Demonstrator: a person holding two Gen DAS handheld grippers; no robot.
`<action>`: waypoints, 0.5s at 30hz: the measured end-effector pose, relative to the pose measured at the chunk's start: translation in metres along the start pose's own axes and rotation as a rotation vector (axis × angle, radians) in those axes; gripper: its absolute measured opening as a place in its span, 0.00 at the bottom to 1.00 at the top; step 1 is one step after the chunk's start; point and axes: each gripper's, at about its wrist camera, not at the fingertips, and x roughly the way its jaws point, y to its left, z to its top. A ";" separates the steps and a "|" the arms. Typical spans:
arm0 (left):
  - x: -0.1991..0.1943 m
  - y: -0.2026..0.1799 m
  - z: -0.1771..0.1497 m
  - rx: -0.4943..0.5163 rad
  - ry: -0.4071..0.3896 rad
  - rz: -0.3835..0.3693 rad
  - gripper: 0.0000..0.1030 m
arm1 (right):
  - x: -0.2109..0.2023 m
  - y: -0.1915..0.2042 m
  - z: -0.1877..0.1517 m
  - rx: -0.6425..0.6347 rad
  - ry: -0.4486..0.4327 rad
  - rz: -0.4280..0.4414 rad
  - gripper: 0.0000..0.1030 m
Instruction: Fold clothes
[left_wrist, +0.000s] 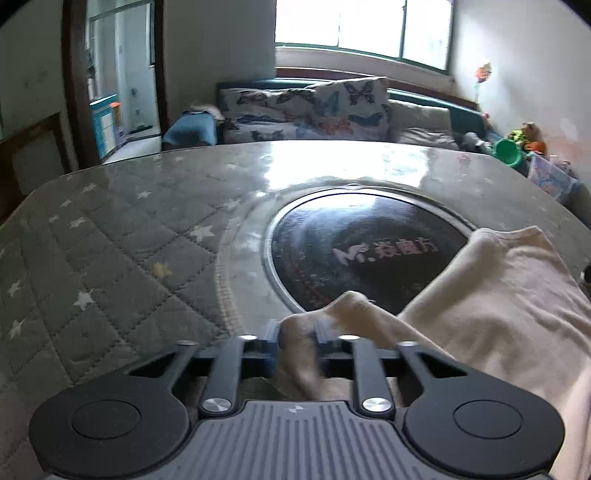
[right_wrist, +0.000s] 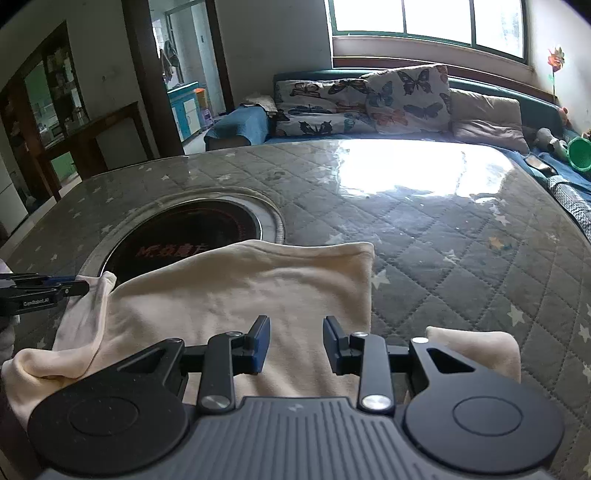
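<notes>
**Two grippers on one cream garment**

Two grippers work at a single cream garment (right_wrist: 236, 295) that lies spread on the tabletop (right_wrist: 424, 240), which is covered by a grey quilted cloth with small stars under a glossy clear sheet. The garment's far left part overlaps the rim of a round black hotplate (left_wrist: 369, 254) set into the tabletop; its far right corner lies flat on the quilting.

The left gripper (left_wrist: 297, 332) is closed on a bunched fold of the garment: cream fabric fills the narrow space between its blue pads and rises in a small peak just beyond them. That part of the left wrist view is blurred, so the pads appear to pinch the cloth rather than plainly do so. In the right wrist view the same gripper (right_wrist: 79, 286) reaches in from the left edge, its tips at the garment's left corner, just beside the hotplate.

The right gripper (right_wrist: 295, 343) stands partly open above the near middle of the garment. Its two blue-faced fingers (right_wrist: 260, 345) are apart, with smooth cloth showing in the gap and nothing pressed between them. A second piece of cream fabric (right_wrist: 476, 350) pokes out beyond its right side.

Beyond the tabletop stand a sofa (right_wrist: 480, 110) with butterfly cushions (right_wrist: 406, 96) and a bright window (right_wrist: 436, 22).
</notes>
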 end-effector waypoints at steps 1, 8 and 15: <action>-0.002 0.000 -0.001 0.003 -0.006 0.004 0.09 | 0.000 0.000 0.000 0.001 -0.002 -0.002 0.31; -0.046 0.035 -0.008 -0.044 -0.079 0.165 0.08 | 0.000 -0.002 0.000 0.007 -0.009 -0.008 0.31; -0.097 0.082 -0.036 -0.088 -0.032 0.339 0.08 | 0.010 -0.008 -0.004 0.030 0.002 -0.011 0.31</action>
